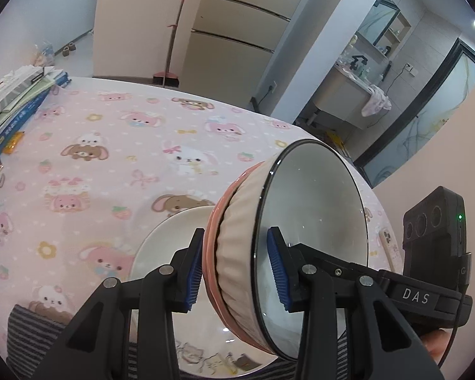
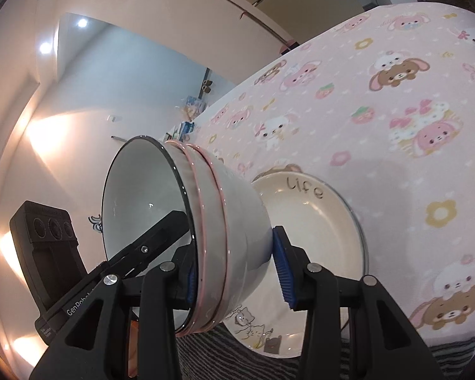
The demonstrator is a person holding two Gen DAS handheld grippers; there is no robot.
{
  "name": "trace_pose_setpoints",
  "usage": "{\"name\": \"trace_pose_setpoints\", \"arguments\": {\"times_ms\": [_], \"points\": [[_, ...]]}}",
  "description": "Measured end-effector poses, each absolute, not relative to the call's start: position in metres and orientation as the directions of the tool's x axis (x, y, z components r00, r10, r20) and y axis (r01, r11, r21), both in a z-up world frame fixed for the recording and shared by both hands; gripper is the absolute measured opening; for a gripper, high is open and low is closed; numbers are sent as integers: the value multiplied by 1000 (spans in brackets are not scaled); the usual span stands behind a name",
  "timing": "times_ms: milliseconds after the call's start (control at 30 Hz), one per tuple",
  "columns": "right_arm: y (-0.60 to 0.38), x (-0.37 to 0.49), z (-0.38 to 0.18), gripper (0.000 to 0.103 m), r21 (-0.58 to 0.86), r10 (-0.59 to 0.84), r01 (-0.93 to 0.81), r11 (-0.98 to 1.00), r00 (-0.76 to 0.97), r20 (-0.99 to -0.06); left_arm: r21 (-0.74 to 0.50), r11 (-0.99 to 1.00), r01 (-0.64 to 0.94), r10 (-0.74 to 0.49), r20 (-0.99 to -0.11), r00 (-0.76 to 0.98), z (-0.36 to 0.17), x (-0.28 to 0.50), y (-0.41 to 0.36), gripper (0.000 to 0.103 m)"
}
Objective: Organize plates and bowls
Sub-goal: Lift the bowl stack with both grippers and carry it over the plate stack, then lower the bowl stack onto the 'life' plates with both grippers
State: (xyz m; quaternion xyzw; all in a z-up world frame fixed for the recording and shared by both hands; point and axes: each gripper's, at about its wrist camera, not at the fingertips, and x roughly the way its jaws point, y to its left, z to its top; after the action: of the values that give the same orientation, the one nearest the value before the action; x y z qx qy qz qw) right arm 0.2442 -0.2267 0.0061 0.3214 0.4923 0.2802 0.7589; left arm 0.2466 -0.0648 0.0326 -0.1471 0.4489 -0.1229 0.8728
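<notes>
Left wrist view: the left gripper [image 1: 236, 267] has its fingers clamped on the wall of a stack of bowls [image 1: 300, 237], tipped sideways above a white plate [image 1: 161, 247] on the table [image 1: 110, 145].

Right wrist view: the right gripper [image 2: 237, 272] clamps the stack's [image 2: 234, 231] opposite wall, over the plate [image 2: 319, 228].

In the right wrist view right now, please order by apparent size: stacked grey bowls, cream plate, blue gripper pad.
1. Stacked grey bowls with pink rims, though nearness to the camera inflates them.
2. Cream plate lettered "life", partly hidden.
3. Blue ribbed gripper pad, clearly smallest.
</notes>
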Motion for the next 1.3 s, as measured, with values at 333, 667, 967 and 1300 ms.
{"name": "trace_pose_setpoints", "arguments": {"times_ms": [333, 667, 967, 1300], "points": [[-211, 240, -11, 40, 756, 736, -91, 648, 329, -591, -370, 927, 61, -342, -766, 545, 12, 236, -53, 41], [-200, 245, -29, 40, 738, 721, -69, 672, 289, -630, -364, 931, 29, -325, -789, 522, -16, 240, -47, 41], [-197, 243, -40, 40, 731, 719, -65, 679, 263, -644, -366, 931, 19, -323, -796, 511, -26, 242, -44, 41], [-191, 241, -39, 41, 697, 687, -77, 713, 278, -672, -344, 939, 20, -305, -802, 513, -32, 245, -46, 41]]}}
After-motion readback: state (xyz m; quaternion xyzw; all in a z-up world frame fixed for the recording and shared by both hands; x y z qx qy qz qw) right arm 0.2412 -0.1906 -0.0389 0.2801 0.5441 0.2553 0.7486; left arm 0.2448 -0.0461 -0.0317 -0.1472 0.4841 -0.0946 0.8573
